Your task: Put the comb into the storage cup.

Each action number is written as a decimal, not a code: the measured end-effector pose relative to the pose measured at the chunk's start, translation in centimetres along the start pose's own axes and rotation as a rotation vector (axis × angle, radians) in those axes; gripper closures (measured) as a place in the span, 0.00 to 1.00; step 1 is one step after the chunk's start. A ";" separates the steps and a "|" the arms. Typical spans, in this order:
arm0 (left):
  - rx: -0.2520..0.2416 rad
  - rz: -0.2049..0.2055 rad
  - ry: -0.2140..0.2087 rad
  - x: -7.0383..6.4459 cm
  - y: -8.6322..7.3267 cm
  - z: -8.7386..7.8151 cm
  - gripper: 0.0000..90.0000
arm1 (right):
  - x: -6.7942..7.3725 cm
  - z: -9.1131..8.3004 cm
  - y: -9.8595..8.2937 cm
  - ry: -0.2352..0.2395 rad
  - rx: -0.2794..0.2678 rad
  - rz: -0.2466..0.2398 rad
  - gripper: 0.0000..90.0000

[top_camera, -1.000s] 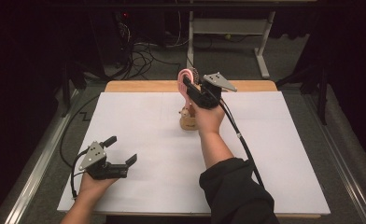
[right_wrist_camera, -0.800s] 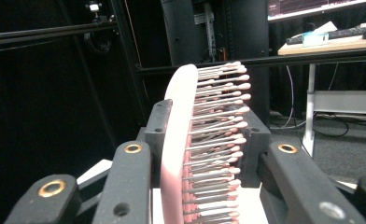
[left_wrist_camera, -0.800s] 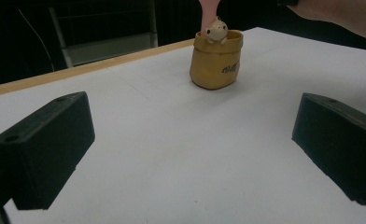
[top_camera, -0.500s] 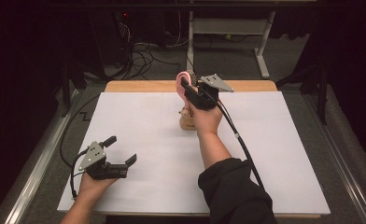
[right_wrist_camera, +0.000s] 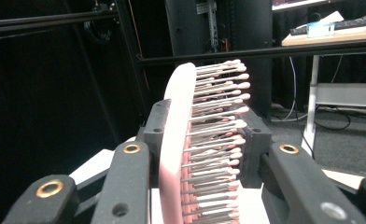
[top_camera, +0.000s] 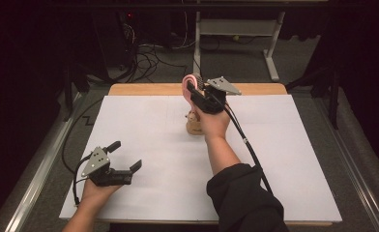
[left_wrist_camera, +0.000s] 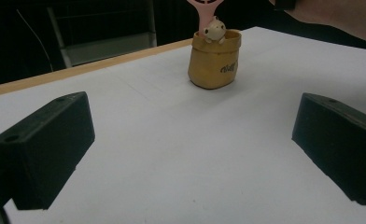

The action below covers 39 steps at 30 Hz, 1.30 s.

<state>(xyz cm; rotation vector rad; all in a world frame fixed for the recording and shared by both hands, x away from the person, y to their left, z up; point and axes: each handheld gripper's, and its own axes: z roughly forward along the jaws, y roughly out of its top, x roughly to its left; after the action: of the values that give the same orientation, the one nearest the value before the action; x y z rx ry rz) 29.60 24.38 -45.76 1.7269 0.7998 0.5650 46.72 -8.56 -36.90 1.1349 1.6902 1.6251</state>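
Observation:
A pink hairbrush (right_wrist_camera: 190, 140) with pale-tipped bristles stands upright between the jaws of my right gripper (top_camera: 196, 89), which is shut on its head above the middle back of the table. Its pink handle (left_wrist_camera: 204, 4) reaches down into a small tan pot (left_wrist_camera: 214, 59) with a little cream figure on its rim; the same pot (top_camera: 193, 124) sits just under my right hand. My left gripper (top_camera: 124, 155) rests low at the front left of the white table (top_camera: 144, 145), open, with nothing between its fingers (left_wrist_camera: 45, 149).
A wooden strip (top_camera: 144, 89) runs along the table's far edge. Beyond it, cables (top_camera: 149, 58) lie on the dark floor by a white desk frame (top_camera: 269, 43). A black cable (top_camera: 245, 140) trails from my right gripper over the forearm.
My right gripper has risen slightly with the hairbrush in it. The left gripper has not moved.

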 end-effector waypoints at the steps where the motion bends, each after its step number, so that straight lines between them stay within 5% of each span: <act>1: 0.000 0.000 -0.001 0.0 0.0 0.0 0.00 | 0.0 -0.1 0.1 -0.004 0.007 0.004 0.72; 11: 0.001 0.004 0.000 0.0 0.1 0.0 0.00 | -1.2 -1.0 0.7 -0.023 0.057 -0.018 0.69; 39: 0.000 0.004 0.008 0.0 0.1 -0.1 0.00 | -4.5 -3.3 -0.4 -0.093 0.112 0.024 0.58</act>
<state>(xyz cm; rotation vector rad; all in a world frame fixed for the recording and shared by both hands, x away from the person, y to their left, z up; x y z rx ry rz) 29.55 24.45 -45.66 1.7273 0.8021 0.5745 46.21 -14.11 -37.59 1.2688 1.7317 1.4838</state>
